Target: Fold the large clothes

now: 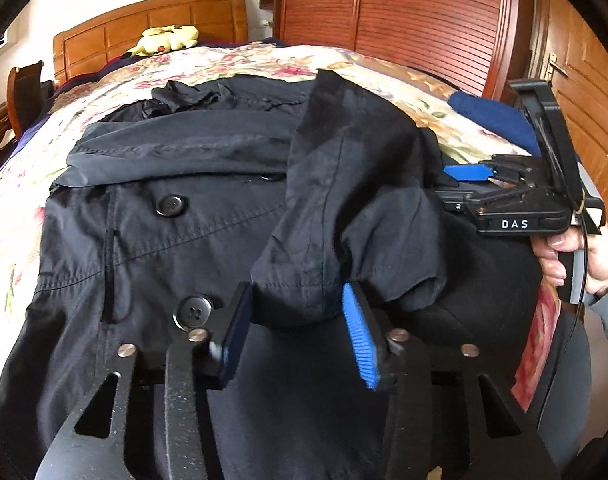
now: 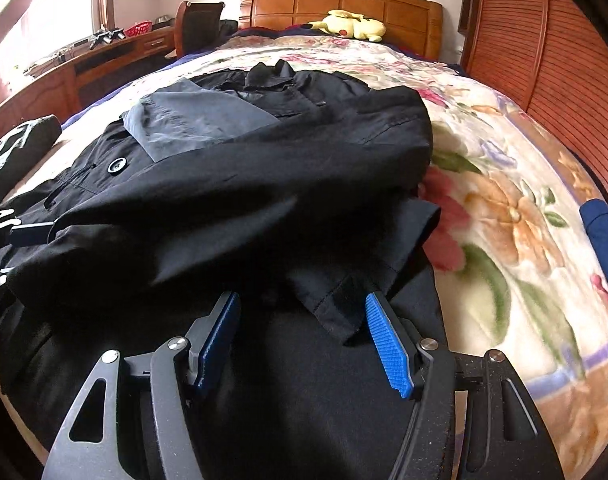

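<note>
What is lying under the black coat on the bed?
The black coat lies on a floral blanket, which shows along its sides. Whatever is directly beneath the coat is covered and cannot be seen.

We see a bed (image 2: 504, 184) with a floral blanket and a wooden headboard (image 2: 344, 4) at twelve o'clock. A black coat (image 1: 176, 232) lies spread across the blanket's near half, from about nine o'clock to the centre. A yellow plush toy (image 2: 354, 24) rests by the headboard. At three o'clock a folded blue garment (image 1: 492, 116) lies on the blanket; at nine o'clock in the right wrist view lies a dark printed garment (image 2: 16, 148).
</note>
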Action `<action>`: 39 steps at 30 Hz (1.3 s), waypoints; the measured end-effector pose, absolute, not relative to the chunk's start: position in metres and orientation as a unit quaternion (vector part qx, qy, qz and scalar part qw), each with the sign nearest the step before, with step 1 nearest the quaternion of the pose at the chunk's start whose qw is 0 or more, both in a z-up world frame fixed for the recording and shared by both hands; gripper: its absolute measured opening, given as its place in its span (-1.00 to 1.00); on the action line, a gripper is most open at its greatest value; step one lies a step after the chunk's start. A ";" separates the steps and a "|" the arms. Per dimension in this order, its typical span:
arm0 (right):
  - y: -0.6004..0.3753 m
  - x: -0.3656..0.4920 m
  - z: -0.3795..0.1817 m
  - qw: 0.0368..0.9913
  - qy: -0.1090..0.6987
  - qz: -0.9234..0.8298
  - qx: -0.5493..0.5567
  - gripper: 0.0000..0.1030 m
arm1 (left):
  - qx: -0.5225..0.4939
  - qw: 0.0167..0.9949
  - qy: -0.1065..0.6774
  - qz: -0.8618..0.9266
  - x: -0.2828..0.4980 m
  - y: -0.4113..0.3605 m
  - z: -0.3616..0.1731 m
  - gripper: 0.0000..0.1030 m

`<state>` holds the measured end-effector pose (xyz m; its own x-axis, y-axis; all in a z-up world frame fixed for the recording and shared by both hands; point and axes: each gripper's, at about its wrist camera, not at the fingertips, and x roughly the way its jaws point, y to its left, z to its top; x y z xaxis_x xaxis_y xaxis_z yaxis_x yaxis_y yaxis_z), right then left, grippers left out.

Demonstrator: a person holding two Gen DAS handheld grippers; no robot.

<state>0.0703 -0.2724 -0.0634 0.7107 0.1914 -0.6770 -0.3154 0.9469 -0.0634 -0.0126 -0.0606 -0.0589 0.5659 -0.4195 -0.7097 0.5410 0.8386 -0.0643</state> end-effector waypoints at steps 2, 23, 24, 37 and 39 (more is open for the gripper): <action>-0.275 0.073 -0.065 0.919 0.359 0.143 -0.078 0.31 | 0.084 0.881 0.375 -0.277 -0.014 -0.061 -0.058 -0.42; -0.274 0.065 -0.070 0.929 0.337 0.136 -0.072 0.31 | 0.071 0.948 0.273 -0.150 0.000 0.047 0.030 -0.86; -0.274 0.065 -0.070 0.929 0.336 0.136 -0.073 0.31 | 0.073 0.948 0.275 -0.143 0.003 0.053 0.030 -0.86; -0.272 0.058 -0.072 0.931 0.331 0.135 -0.074 0.31 | 0.055 0.949 0.293 -0.106 0.011 0.091 0.015 -0.85; -0.272 0.059 -0.072 0.931 0.331 0.135 -0.073 0.32 | 0.045 0.949 0.294 -0.102 0.007 0.097 0.014 -0.85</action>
